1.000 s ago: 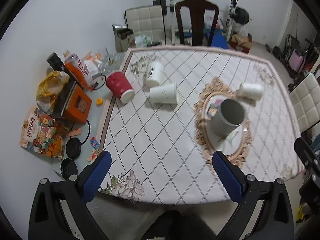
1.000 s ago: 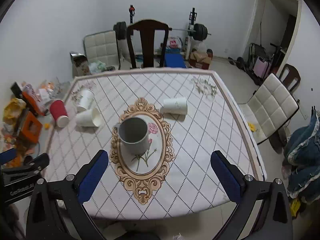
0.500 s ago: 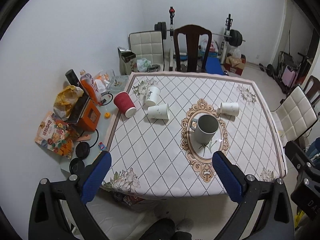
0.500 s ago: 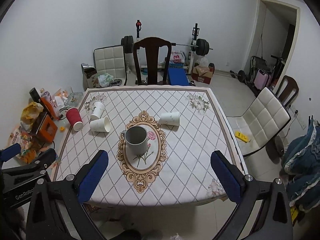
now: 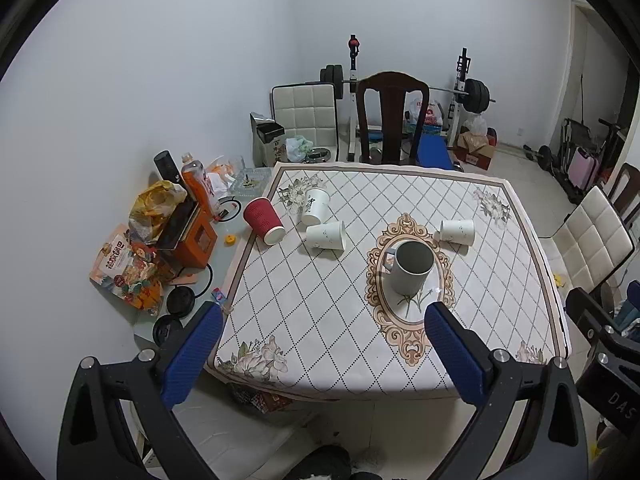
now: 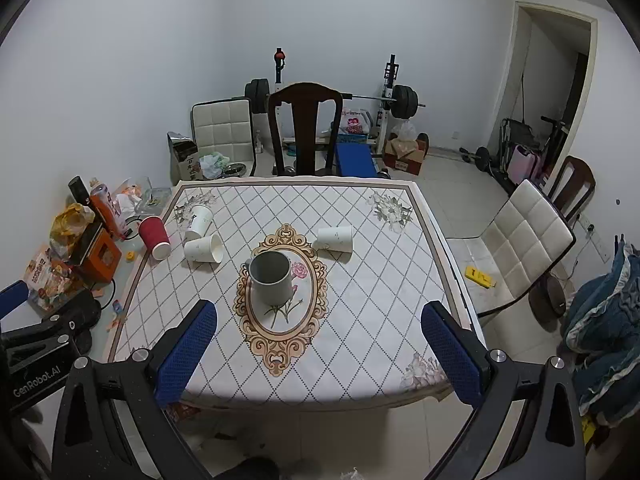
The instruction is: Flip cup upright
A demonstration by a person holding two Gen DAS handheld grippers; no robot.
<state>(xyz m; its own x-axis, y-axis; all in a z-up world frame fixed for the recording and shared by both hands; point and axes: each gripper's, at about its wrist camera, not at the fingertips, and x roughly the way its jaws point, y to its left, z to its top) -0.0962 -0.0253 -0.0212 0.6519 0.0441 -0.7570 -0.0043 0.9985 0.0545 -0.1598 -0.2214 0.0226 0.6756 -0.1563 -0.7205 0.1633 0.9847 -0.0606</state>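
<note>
Four ribbed or smooth paper cups (image 5: pixel 325 235)

I see my right gripper (image 6: pixel 320 344) wide open above table (image 6: pixel 360 320); grey mug (image 6: pixel 272 282) upright, paper cups (image 6: pixel 335 239) lying sideways.

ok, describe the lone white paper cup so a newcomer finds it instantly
Start at the ornate oval medallion in the middle of the tablecloth, where the grey mug stands. The white paper cup lies on its side just beyond the medallion's far right edge, alone, unlike the cups clustered at far left.
</note>
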